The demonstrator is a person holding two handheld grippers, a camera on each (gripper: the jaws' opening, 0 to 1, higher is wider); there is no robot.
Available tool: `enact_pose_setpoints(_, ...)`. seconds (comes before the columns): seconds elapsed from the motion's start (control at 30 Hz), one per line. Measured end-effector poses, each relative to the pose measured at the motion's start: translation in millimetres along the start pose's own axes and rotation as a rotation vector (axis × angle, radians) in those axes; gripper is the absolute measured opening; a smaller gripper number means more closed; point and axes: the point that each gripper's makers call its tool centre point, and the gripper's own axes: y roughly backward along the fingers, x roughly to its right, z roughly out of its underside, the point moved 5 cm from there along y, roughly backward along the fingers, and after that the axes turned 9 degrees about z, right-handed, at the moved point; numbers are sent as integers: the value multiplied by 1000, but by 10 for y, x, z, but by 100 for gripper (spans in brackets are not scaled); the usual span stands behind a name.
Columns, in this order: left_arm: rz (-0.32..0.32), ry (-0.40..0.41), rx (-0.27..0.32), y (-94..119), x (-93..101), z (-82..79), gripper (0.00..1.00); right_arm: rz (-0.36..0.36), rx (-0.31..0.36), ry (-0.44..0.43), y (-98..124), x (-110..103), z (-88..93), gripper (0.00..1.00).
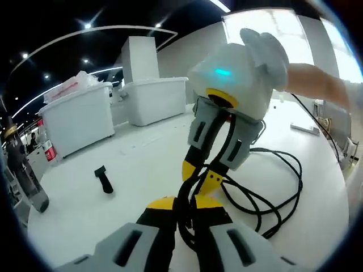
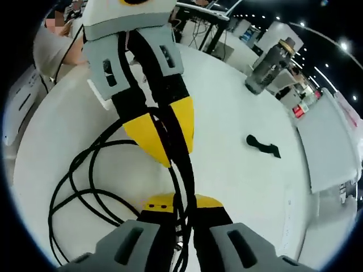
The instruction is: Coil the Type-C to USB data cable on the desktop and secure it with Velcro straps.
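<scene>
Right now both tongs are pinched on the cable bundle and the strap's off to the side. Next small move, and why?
Probably keep the left tongs clamped on the coiled black cable, release the right tongs and reach for the black Velcro strap. The loops already lie gathered on the white desktop, the strap lies loose and apart from them, and one pinch looks enough to hold the bundle.

Both tongs, right (image 2: 177,205) and left (image 2: 164,136), clamped on black cable (image 2: 79,187) looped over white bench (image 2: 238,170); Velcro strap (image 2: 262,145) apart.
</scene>
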Motion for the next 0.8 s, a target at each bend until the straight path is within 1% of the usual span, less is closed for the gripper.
enact_pose_setpoints(0.07,-3,-59,-33,-4,-6,36,15,20,4,32,12,21,-16,7)
enact_pose_setpoints(0.1,1,-86,-59,-7,0,62,18,37,-2,51,21,35,-25,7)
enact_pose_setpoints(0.13,2,-97,-65,-19,11,73,22,53,1,75,36,50,-44,6)
enact_pose_setpoints(0.2,5,-96,-68,-43,37,90,27,82,3,98,67,65,-84,6)
enact_pose_setpoints(0.27,26,-82,-66,-60,62,98,32,115,29,144,106,82,-171,6)
enact_pose_setpoints(0.3,25,-80,-68,-65,55,105,36,140,22,185,130,97,-206,6)
enact_pose_setpoints(0.33,24,-81,-71,-70,49,113,37,147,44,208,140,93,-254,6)
enact_pose_setpoints(0.43,21,-67,-74,-76,32,128,35,161,77,256,209,62,-406,6)
enact_pose_setpoints(0.47,19,-68,-75,-74,29,129,29,163,86,262,226,54,-445,6)
enact_pose_setpoints(0.5,13,-75,-81,-67,19,134,21,166,88,262,234,53,-467,6)
enact_pose_setpoints(0.53,-23,-60,-78,-47,-22,128,20,167,86,263,233,56,-472,6)
enact_pose_setpoints(0.57,-14,-73,-79,-37,-29,115,16,170,94,251,226,58,-469,6)
enact_pose_setpoints(0.6,-28,-55,-60,-18,-53,89,14,165,99,222,215,48,-457,6)
enact_pose_setpoints(0.7,-37,-51,-56,-13,-70,68,9,162,135,189,182,40,-442,8)
enact_pose_setpoints(0.77,-57,-85,-94,-5,-108,109,8,147,161,171,177,32,-435,9)
enact_pose_setpoints(0.8,-57,-86,-102,-4,-107,124,8,131,179,135,201,14,-439,11)
